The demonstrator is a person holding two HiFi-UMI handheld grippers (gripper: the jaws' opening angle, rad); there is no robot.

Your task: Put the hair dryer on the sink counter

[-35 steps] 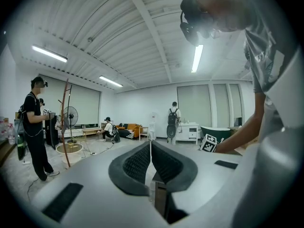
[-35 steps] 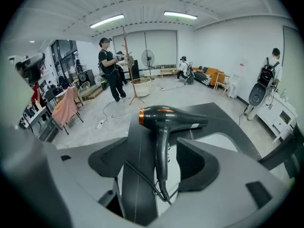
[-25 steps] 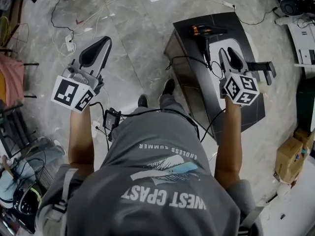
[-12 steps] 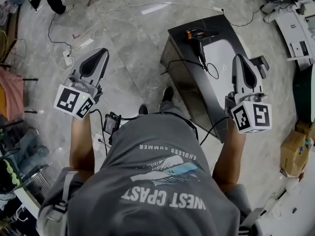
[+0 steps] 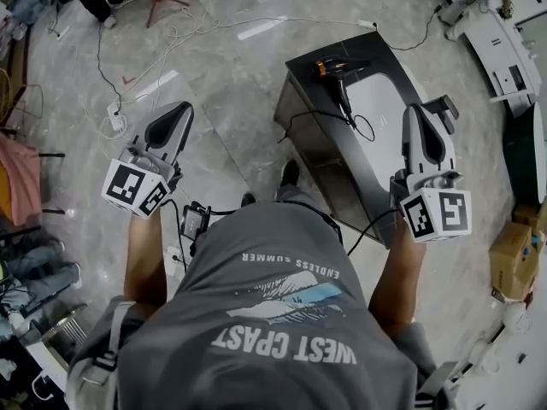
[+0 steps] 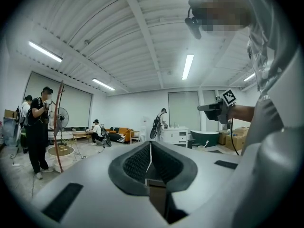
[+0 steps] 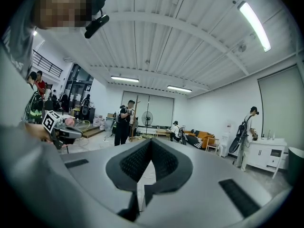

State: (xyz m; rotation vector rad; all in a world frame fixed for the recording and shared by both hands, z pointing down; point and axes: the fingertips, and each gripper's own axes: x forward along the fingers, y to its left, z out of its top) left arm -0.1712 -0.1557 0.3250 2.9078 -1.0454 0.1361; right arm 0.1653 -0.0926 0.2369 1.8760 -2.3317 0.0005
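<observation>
The hair dryer (image 5: 340, 65) lies on its side on the dark bench (image 5: 380, 49), at the far end of the top, next to the pale basin (image 5: 385, 101). Its cord (image 5: 346, 114) trails back across the top and loops over the front edge. Nothing touches it and it sits well in from the edges, so prob stable. I'd judge the placing done, w/ no grip needed now.

R gripper (image 5: 426, 118): jaws together, nothing btw them. In the right gripper view the ribbed pads (image 7: 135, 163) meet at the tip, w/ only open room and ceiling beyond. It hovers above the near-right part of the bench, well apart from the dryer and not reaching for it. Reads as a parked pose.

L gripper (image 5: 171, 120): jaws also together and empty; the pads (image 6: 137, 163) meet in the left gripper view. It's held out over the bare floor (image 5: 222, 75), well left of the bench, w/ no part in the job at this point.

Pose: both forearms out in front, elbows bent, grippers approx level w/ each other and angled slightly outward. Each gripper's camera looks across the room, not down, so the jaws point forward, approx horizontal. The L one's camera even catches the R gripper off to its side. The person stands just at the bench's near corner.
</observation>
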